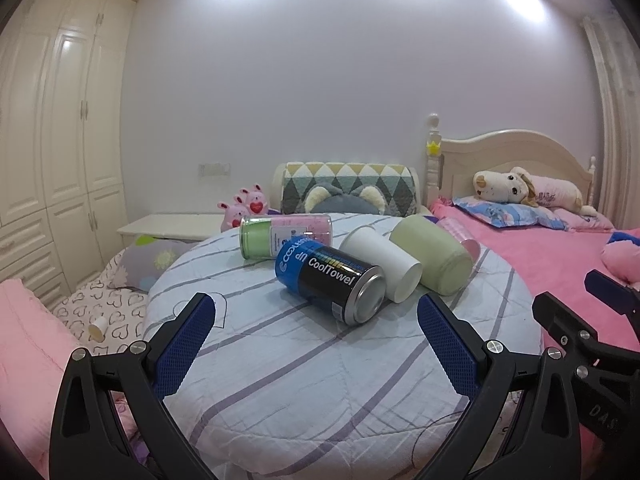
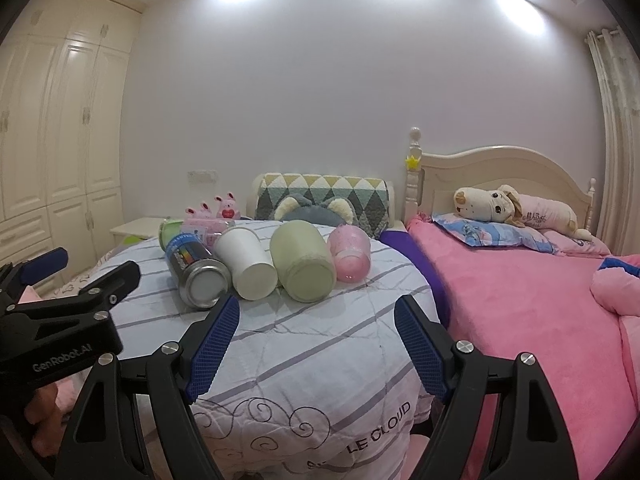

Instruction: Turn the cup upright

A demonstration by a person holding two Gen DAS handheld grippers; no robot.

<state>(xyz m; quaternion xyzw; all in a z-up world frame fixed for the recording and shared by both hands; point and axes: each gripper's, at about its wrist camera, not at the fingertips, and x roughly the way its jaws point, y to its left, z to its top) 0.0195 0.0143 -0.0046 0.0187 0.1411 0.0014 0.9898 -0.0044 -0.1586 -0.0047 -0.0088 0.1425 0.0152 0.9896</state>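
Cups lie on their sides in a row on the striped quilt [image 1: 300,380]: a white cup [image 1: 384,266] touching a pale green cup [image 1: 434,258] and a CoolTowel can [image 1: 332,280]. Left gripper [image 1: 316,316] and right gripper [image 2: 316,316] hover near them, jaws spread wide, holding nothing.

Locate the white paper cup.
The white paper cup lies on its side on the striped quilt, between the blue-and-black CoolTowel can and the pale green cup.

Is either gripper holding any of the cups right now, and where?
Nothing is held. The left gripper and right gripper both have open, empty jaws, short of the white cup lying on its side.
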